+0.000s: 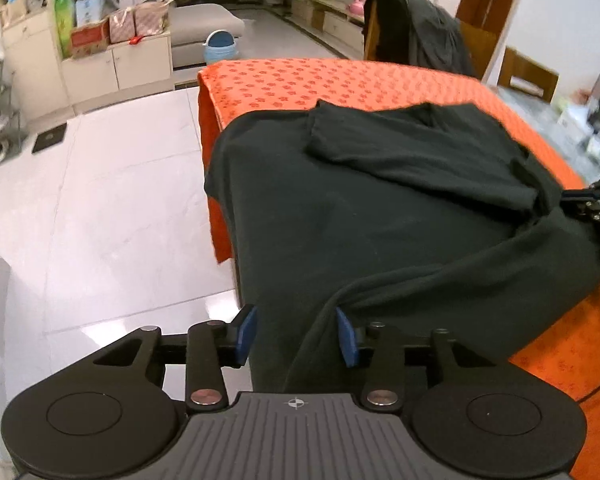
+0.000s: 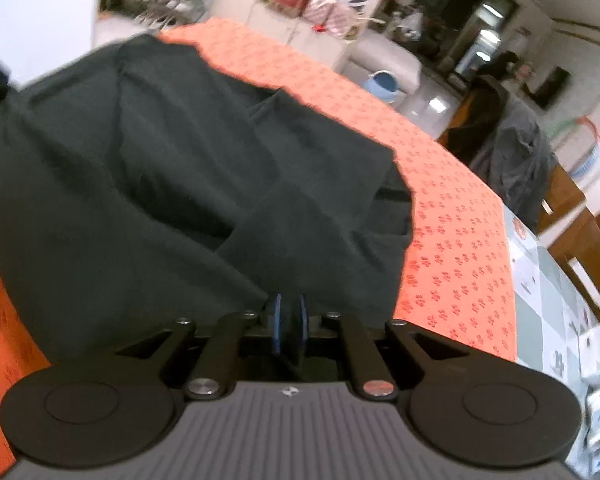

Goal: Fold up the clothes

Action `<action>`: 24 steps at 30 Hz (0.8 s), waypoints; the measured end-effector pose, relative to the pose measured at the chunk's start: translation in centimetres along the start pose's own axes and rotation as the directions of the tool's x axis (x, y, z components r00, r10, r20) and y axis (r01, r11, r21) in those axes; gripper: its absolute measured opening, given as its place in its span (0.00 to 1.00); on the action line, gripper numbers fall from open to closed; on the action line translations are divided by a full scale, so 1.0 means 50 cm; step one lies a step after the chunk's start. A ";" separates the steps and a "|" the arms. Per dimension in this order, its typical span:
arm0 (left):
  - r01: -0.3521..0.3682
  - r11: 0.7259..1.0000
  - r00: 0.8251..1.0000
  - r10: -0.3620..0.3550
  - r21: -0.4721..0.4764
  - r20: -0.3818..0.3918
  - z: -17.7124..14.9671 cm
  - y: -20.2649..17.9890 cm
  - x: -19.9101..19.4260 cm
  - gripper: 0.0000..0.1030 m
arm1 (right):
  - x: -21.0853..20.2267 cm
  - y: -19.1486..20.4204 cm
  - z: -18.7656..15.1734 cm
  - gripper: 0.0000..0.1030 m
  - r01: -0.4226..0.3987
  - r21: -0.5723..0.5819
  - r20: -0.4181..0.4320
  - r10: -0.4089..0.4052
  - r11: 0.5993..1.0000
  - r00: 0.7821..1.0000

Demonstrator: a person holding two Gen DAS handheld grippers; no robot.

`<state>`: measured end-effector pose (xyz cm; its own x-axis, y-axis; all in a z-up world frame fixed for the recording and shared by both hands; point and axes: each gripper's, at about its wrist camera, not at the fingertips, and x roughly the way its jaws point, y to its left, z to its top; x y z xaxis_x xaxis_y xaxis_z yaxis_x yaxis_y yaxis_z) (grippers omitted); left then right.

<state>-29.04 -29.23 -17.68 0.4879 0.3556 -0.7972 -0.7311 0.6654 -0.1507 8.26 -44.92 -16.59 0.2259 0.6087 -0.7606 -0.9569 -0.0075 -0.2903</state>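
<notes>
Black cloth, a dark garment (image 1: 380, 208), lies spread over the orange tablecloth (image 1: 300, 80), draping past its near-left corner. The left gripper (image 1: 297, 336) stands released, blue pads clear on either side of a hanging fold. The right gripper (image 2: 289, 322) is clenched on a bunched edge of the garment. Beyond the garment, bare orange cloth runs to the far edge; white floor (image 1: 112, 200) lies open left of the tablecloth.

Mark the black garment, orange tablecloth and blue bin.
black garment (image 1: 340, 216), left wrist view, flat middle of the fabric.
orange tablecloth (image 1: 300, 84), left wrist view, bare far part of the cloth.
blue bin (image 1: 221, 46), left wrist view, its front.
</notes>
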 end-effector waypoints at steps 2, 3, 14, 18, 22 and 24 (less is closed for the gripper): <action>0.042 0.998 0.999 -0.042 -0.046 0.008 -0.007 0.016 -0.013 0.47 | -0.027 -0.017 0.006 0.10 0.002 0.060 0.024 -0.003 0.998 1.000; 0.064 0.996 0.998 -0.063 -0.069 0.012 -0.010 0.025 -0.019 0.48 | -0.042 -0.025 0.009 0.12 -0.001 0.088 0.034 -0.002 0.996 0.999; 0.272 0.960 0.962 -0.269 -0.070 0.051 -0.029 0.095 -0.070 0.57 | -0.225 0.046 0.024 0.15 0.025 0.310 0.066 -0.048 0.951 0.997; 0.339 0.941 0.940 -0.339 0.004 0.033 -0.028 0.105 -0.098 0.60 | -0.298 0.123 0.025 0.15 0.069 0.388 0.052 -0.097 0.919 0.994; 0.365 0.928 0.931 -0.366 0.078 -0.003 -0.028 0.100 -0.122 0.61 | -0.363 0.202 0.023 0.15 0.101 0.455 0.043 -0.135 0.885 0.990; 0.376 0.921 0.926 -0.377 0.099 -0.010 -0.029 0.097 -0.130 0.62 | -0.396 0.238 0.021 0.15 0.102 0.478 0.046 -0.141 0.872 0.989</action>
<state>-36.48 -29.26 -14.07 0.7229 0.0724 -0.6872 -0.4432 0.8115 -0.3807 -7.80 -56.22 -4.38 0.3500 0.6396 -0.6844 -0.8988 0.4352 -0.0530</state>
